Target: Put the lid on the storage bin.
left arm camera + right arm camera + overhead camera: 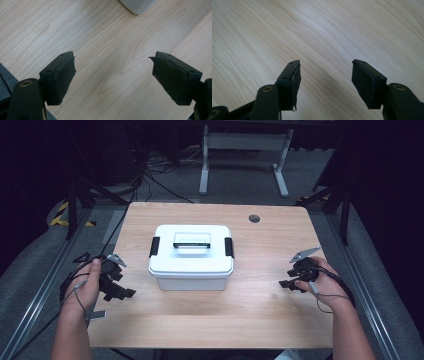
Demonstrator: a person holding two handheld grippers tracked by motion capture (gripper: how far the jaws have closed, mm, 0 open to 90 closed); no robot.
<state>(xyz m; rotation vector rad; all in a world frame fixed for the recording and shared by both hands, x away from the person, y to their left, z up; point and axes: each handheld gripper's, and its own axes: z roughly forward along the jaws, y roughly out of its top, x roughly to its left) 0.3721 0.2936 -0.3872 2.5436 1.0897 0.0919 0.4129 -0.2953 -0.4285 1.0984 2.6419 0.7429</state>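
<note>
Lidded box [191,256] mid-table [260,315], left gripper [118,285] near its left side, right gripper [292,279] well apart on its right, floor beyond.

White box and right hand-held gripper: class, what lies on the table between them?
Nothing: in the high view, bare wooden table separates the white box from the right hand-held gripper.

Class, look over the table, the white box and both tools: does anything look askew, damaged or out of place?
Little stands out. The white box sits square, lid shut, both latches down. Only the pad edges on the open right tool look frayed.
</note>
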